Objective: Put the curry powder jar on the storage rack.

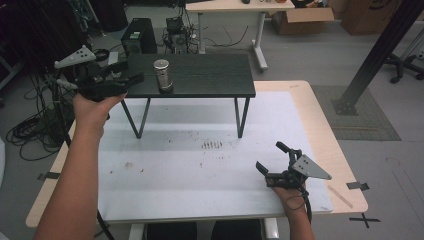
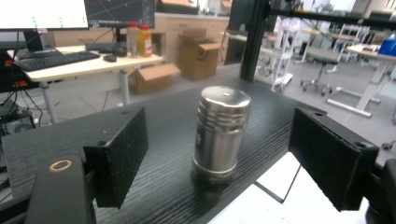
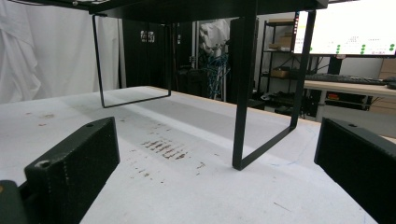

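**Steel canister on black bench, left gripper lined up on it**

Item: steel canister [image 1: 162, 75], ribbed, cylindrical, flat cap on top. Stands upright, long axis vertical, on the black bench [image 1: 210, 75], close to the bench's near long edge and toward its left end. In the left gripper view it sits just inside the bench edge, with the white table surface visible past and below that edge.

Left gripper [image 1: 127, 77]: held level at bench-top height over the bench's left end, pointing along the bench toward the canister. Jaws apart, nothing between the pads; the canister [image 2: 220, 133] lies straight ahead, framed in the gap between the two jaws but beyond their tips, not touching either. Judged: a straight level advance would bring the jaws to either side of the canister's body, closing across its width.

Right gripper [image 1: 272, 162]: rests low on the white table [image 1: 165, 185] near its right near corner, well apart from the canister. Jaws apart, empty, facing the bench's legs [image 3: 243, 93].

Nearer hand: the left, clearly.
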A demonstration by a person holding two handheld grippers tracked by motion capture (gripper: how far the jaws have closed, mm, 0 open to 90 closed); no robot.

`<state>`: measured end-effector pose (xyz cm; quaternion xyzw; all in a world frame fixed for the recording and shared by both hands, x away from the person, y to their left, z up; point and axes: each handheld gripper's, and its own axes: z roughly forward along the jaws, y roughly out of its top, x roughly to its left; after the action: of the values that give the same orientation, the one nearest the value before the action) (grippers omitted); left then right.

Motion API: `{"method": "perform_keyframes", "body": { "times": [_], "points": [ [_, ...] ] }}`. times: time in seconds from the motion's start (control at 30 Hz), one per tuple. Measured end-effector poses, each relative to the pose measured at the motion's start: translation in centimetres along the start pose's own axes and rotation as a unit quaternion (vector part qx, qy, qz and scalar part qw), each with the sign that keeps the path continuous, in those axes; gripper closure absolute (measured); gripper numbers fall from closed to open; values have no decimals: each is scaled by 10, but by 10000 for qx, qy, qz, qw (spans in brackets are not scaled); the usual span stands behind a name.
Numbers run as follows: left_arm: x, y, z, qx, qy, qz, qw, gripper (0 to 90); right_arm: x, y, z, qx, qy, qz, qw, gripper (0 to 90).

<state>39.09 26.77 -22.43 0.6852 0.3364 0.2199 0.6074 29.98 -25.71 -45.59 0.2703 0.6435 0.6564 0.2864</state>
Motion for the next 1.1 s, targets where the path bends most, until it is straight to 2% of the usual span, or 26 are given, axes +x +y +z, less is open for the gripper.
{"method": "perform_keyframes", "body": {
  "times": [0.1,0.2,0.27,0.47,0.7,1.0,1.1],
  "points": [
    [0,-8,-3,45,-2,-28,10000,202,0,0,0,-11,-2,0,10000,0],
    [-1,-16,-7,-13,-56,3,10000,196,0,0,0,-17,-2,-6,10000,0],
    [-3,-18,-9,37,-63,42,10000,191,0,0,0,-11,0,-5,10000,0],
    [-8,-20,-18,-130,-156,98,9997,180,0,0,-1,-29,1,-3,10000,0],
    [-9,-25,-27,-249,-146,106,9995,148,0,0,-1,-29,5,-5,10000,0],
    [-5,-44,-34,-358,-128,100,9992,112,0,0,-1,-36,4,-6,10000,0],
    [-6,-48,-37,-375,-92,176,9991,94,0,0,-1,-31,1,-1,10000,0]
  ]
}}
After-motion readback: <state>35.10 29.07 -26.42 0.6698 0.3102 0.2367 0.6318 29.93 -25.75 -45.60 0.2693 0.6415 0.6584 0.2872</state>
